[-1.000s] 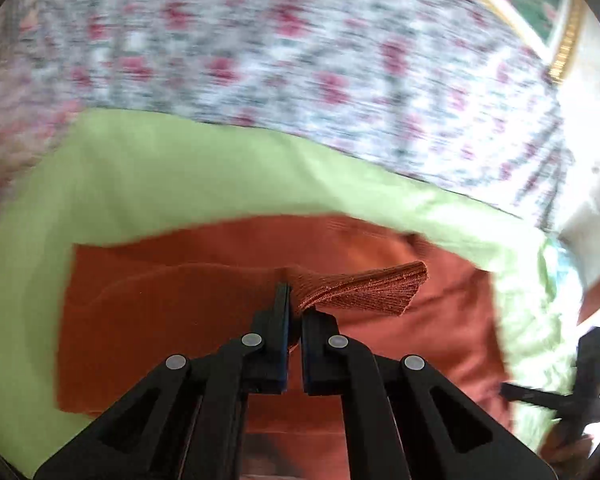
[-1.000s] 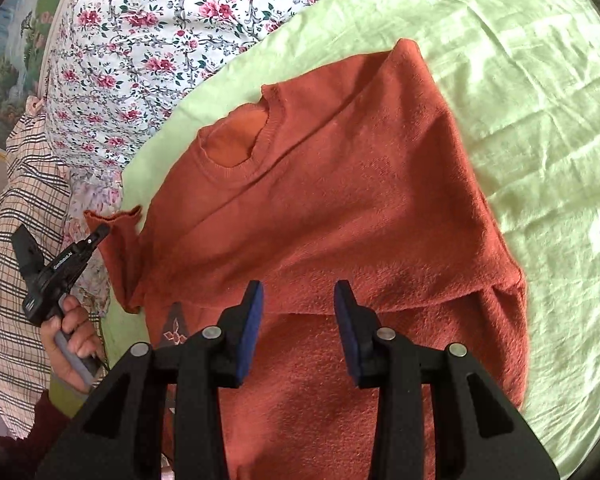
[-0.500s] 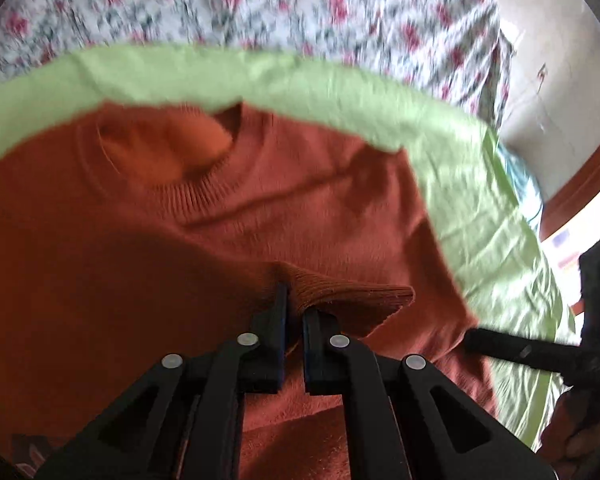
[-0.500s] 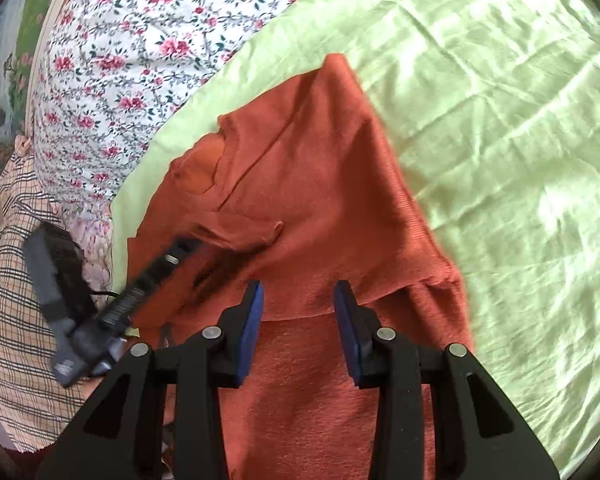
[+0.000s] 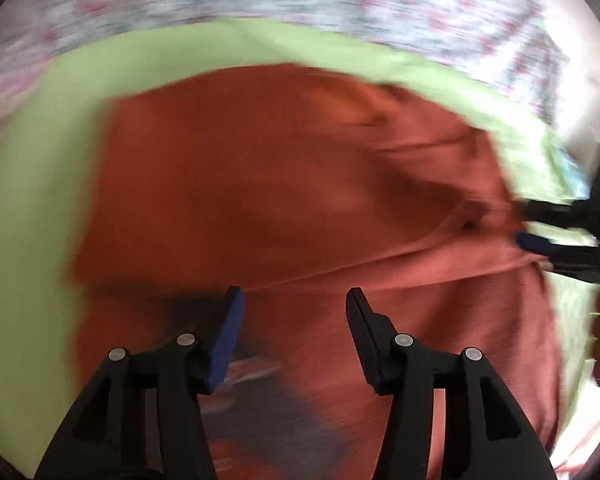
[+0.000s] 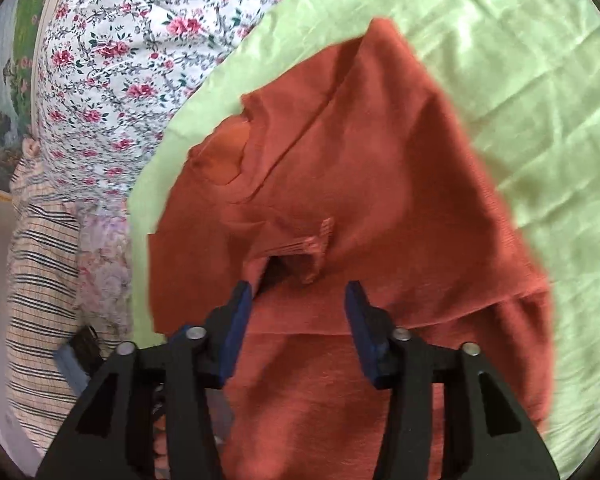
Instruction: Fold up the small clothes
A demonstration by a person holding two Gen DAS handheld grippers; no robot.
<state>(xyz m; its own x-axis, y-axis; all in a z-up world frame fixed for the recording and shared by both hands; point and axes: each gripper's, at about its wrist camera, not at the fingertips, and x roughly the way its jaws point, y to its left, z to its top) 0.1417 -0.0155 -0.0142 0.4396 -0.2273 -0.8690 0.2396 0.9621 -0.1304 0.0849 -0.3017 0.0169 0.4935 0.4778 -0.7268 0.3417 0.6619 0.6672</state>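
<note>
A rust-orange knit sweater (image 6: pixel 380 184) lies on a light green sheet (image 6: pixel 520 80), its neck opening (image 6: pixel 226 154) toward the upper left. One sleeve is folded across the body, and its ribbed cuff (image 6: pixel 300 252) rests just beyond my right gripper (image 6: pixel 298 298). That gripper's jaws are opening, with nothing between them. In the blurred left wrist view the sweater (image 5: pixel 280 184) fills the middle. My left gripper (image 5: pixel 294 304) hovers over it with jaws opening and nothing between them. The right gripper (image 5: pixel 560 240) shows at that view's right edge.
A floral-print bedcover (image 6: pixel 120 60) lies beyond the green sheet (image 5: pixel 32 200). A striped and checked cloth (image 6: pixel 36 260) sits at the left of the right wrist view. A painted wall panel (image 6: pixel 8 80) stands at the far left.
My left gripper has let go of the sleeve cuff and opened wide. The cuff now lies on the sweater's body. The right gripper's jaws stand wider apart.
</note>
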